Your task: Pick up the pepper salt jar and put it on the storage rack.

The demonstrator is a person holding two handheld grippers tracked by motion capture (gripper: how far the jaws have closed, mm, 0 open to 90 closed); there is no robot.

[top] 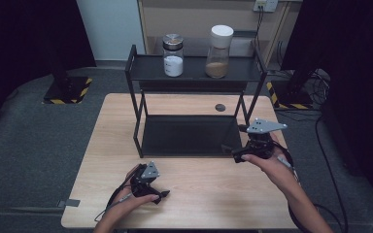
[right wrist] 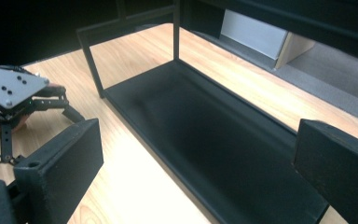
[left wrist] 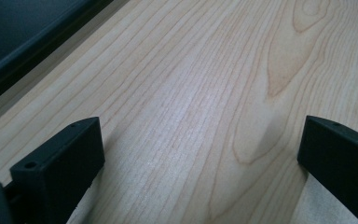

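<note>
Two jars stood on the rack's (top: 194,73) top shelf, well apart from both grippers: the white-powder jar (top: 173,56) toward its left end, the brown-powder jar (top: 219,52) toward its right. The right gripper (top: 240,156) hung at the lower shelf's front right corner, jaws wide and empty, aimed along that bare shelf (right wrist: 205,140), likely lining up to work on the rack. The left gripper (top: 161,195) sat low near the table's (top: 209,189) front edge, jaws wide, nothing between them, probably parked out of the way.
</note>
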